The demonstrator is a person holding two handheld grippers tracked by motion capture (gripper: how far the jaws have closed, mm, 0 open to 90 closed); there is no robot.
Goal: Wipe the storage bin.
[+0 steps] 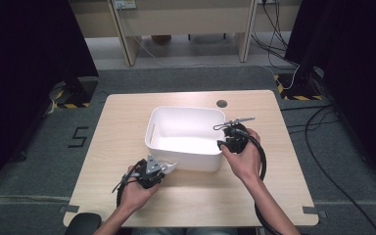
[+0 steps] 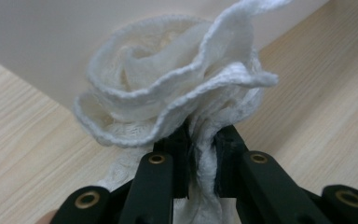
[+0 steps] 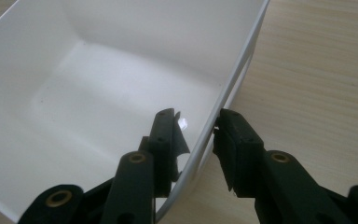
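A white bin [image 1: 152,128] stands in the middle of the wooden table [image 1: 122,122], and nothing lies inside it. My left gripper [image 1: 163,169] is at the bin's near left corner, shut on a crumpled white cloth [image 1: 170,167]. In the left gripper view the cloth [image 2: 168,84] fans out in ruffles above the pinching jaws of my left gripper [image 2: 201,140], with the bin's outer wall [image 2: 37,42] just behind. My right gripper [image 1: 223,143] sits on the bin's right wall. My right gripper [image 3: 198,126] has one jaw inside the bin and one outside, closed on the rim [image 3: 242,60].
A round cable hole [image 1: 222,104] is set in the table beyond the bin. Bare tabletop lies left of the bin and along the near edge. Dark curtains, desk legs and floor cables surround the table.
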